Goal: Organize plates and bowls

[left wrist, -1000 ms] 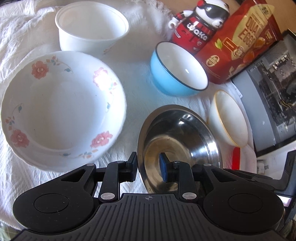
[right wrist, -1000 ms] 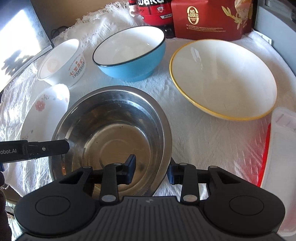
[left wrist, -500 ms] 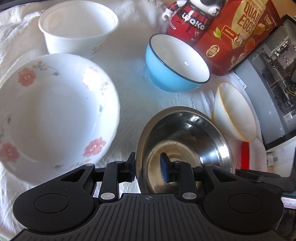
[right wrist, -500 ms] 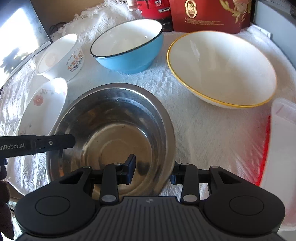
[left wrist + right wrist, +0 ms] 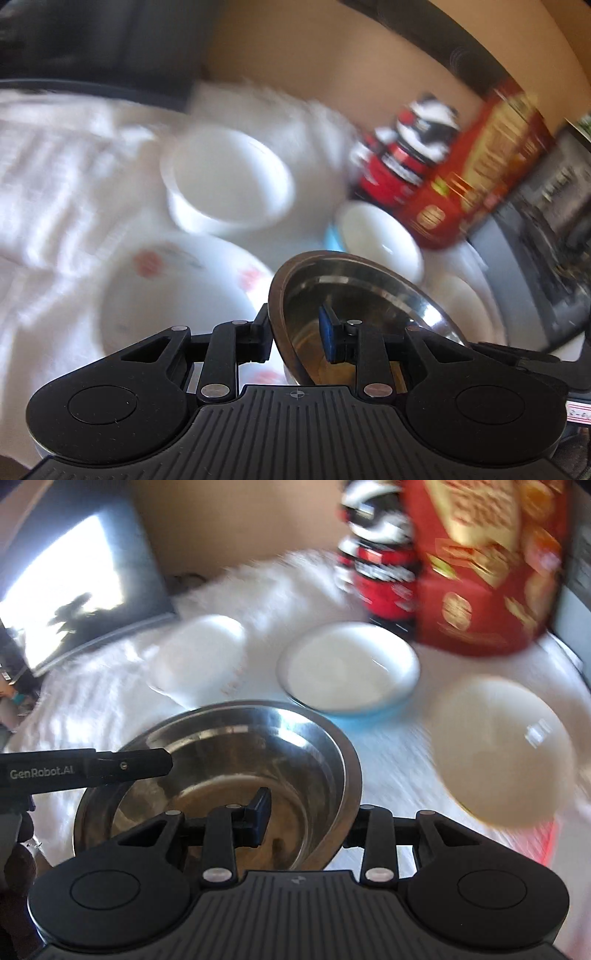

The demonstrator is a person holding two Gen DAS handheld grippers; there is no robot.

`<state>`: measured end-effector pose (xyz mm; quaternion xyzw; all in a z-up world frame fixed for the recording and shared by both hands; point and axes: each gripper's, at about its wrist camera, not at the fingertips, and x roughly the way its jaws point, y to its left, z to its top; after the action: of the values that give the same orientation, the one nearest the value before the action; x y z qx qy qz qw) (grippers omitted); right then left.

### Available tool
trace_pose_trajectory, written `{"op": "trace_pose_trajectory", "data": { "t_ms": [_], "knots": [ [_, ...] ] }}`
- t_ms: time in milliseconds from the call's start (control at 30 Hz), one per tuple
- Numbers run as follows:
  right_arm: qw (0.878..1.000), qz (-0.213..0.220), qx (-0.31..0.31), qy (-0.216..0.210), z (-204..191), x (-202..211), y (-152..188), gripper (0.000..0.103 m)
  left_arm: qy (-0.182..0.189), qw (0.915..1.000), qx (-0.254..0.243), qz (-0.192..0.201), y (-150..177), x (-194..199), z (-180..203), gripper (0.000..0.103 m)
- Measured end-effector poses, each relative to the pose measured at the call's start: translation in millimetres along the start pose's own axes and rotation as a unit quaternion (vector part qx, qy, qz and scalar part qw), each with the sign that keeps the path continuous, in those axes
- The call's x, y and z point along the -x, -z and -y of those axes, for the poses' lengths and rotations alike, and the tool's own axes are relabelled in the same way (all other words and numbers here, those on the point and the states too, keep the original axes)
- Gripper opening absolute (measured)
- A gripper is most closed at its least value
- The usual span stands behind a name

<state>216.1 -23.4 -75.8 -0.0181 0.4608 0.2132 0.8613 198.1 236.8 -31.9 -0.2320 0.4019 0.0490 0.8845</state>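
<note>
The steel bowl (image 5: 354, 295) is gripped on two sides of its rim, and in both wrist views it stays sharp while the rest is smeared with motion blur. The left gripper (image 5: 297, 336) is closed on the bowl's left edge, with one finger outside the wall and the blue-padded finger inside. The right gripper (image 5: 308, 819) pinches the opposite edge of the steel bowl (image 5: 221, 771) the same way, one finger inside the basin and the other outside the wall. In the right wrist view the left gripper's finger (image 5: 125, 766) reaches in over the far rim.

Whether the bowl's base touches the white tablecloth (image 5: 391, 760) cannot be told. In the left wrist view its rim overlaps the floral plate (image 5: 177, 291) lying just beside it. Behind the steel bowl sits the blue bowl (image 5: 351, 672), white inside, and to the left of that the white tub (image 5: 229, 184). The yellow-rimmed bowl (image 5: 502, 749) lies to the right of the steel bowl. At the back of the table stand a red toy figure (image 5: 376, 565) and a red box (image 5: 487, 565) side by side, both too blurred to read.
</note>
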Motion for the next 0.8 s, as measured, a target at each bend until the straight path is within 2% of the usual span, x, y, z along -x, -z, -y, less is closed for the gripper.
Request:
{"op": "trace_pose_trajectory", "data": {
  "t_ms": [133,267,367,667,800],
  "knots": [
    [0.999,0.0,0.042,-0.025,-44,-25,-16,0.035,-0.041,0.9983,0.041,-0.003,-7,4,-41,0.028],
    [0.996,-0.028,0.074,-0.042,-80,-62,-19,0.035,-0.079,0.9949,0.059,-0.018,-7,-2,-71,0.028],
    [0.994,-0.047,0.092,-0.044,-99,-85,-16,0.035,-0.093,0.9931,0.066,-0.03,-8,-9,-87,0.028],
    [0.991,-0.082,0.099,-0.042,-112,-121,-10,0.034,-0.102,0.9918,0.056,-0.053,-12,-26,-104,0.024],
    [0.99,-0.089,0.1,-0.04,-112,-129,-11,0.034,-0.111,0.9924,0.034,-0.041,-13,-27,-106,0.021]
  ]
}}
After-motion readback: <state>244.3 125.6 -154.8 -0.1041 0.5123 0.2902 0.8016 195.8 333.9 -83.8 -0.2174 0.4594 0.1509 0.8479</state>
